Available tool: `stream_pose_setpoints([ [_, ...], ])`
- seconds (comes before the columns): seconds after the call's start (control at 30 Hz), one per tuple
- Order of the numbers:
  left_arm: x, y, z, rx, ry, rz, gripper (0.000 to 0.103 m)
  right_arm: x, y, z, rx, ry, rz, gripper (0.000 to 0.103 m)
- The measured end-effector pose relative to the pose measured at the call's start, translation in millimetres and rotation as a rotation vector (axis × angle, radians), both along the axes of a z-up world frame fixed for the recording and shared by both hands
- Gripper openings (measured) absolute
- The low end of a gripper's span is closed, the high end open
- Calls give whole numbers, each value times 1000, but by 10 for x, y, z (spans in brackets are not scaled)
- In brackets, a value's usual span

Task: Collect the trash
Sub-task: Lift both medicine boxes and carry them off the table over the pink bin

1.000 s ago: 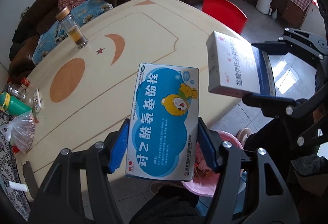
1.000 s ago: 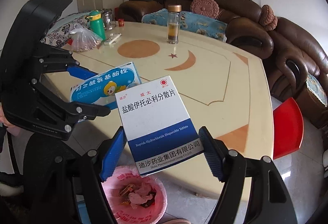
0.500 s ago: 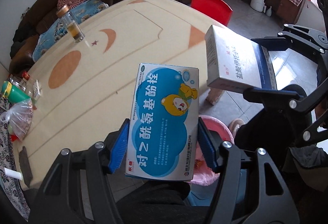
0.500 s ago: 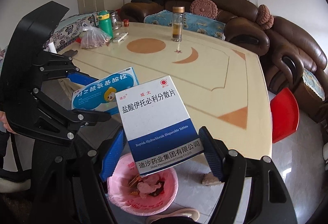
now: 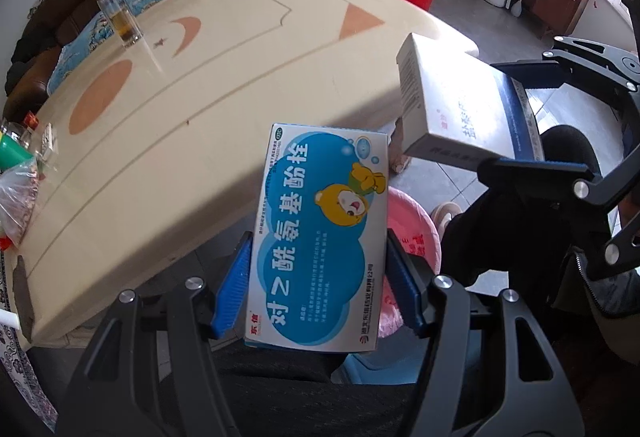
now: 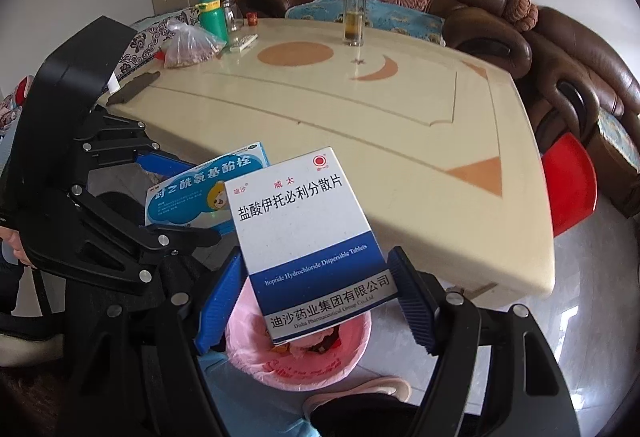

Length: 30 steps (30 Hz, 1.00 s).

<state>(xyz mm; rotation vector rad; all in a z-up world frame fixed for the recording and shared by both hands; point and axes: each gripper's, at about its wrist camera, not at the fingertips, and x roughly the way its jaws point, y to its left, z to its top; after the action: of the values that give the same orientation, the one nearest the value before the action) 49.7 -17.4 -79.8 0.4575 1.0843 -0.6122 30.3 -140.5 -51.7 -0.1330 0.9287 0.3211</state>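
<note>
Cream surface (image 6: 320, 125) with orange moon and circle inlays fills the far half of both views; brown sofa (image 6: 520, 37) beyond it, red stool (image 6: 568, 181) at the right edge. On the far surface: a glass jar (image 6: 354, 13), a green bottle (image 6: 212, 17), a bag of snacks (image 6: 188, 45). None of these touched.

Pink-lined trash bin (image 6: 296, 361) stands on the floor just off the near edge of the surface, already holding scraps.

Right gripper (image 6: 316, 297): fingers clamped on the sides of the white-and-blue tablet box (image 6: 304, 229), which tilts above the bin mouth.

Left gripper (image 5: 316, 285): fingers clamped on the blue cartoon-bear medicine box (image 5: 320, 237), held off the near edge of the surface, left of the other box. Bin shows pink behind its right side.

Step in hand, as judged: carrying both boxes to the bin, release not yet made. The right box looks placed for a drop. Next move calls for parting those fingers over the opening, then bringing the left box squarely above the bin before letting go; a tilted box could catch the rim.
</note>
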Motion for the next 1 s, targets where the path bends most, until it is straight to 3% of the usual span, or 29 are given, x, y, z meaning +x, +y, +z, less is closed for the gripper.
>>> stream_pose_setpoints([
  [1.0,215,-8,-1255,28,263,37,62,274,-150,-1353,45,275,-63,70],
])
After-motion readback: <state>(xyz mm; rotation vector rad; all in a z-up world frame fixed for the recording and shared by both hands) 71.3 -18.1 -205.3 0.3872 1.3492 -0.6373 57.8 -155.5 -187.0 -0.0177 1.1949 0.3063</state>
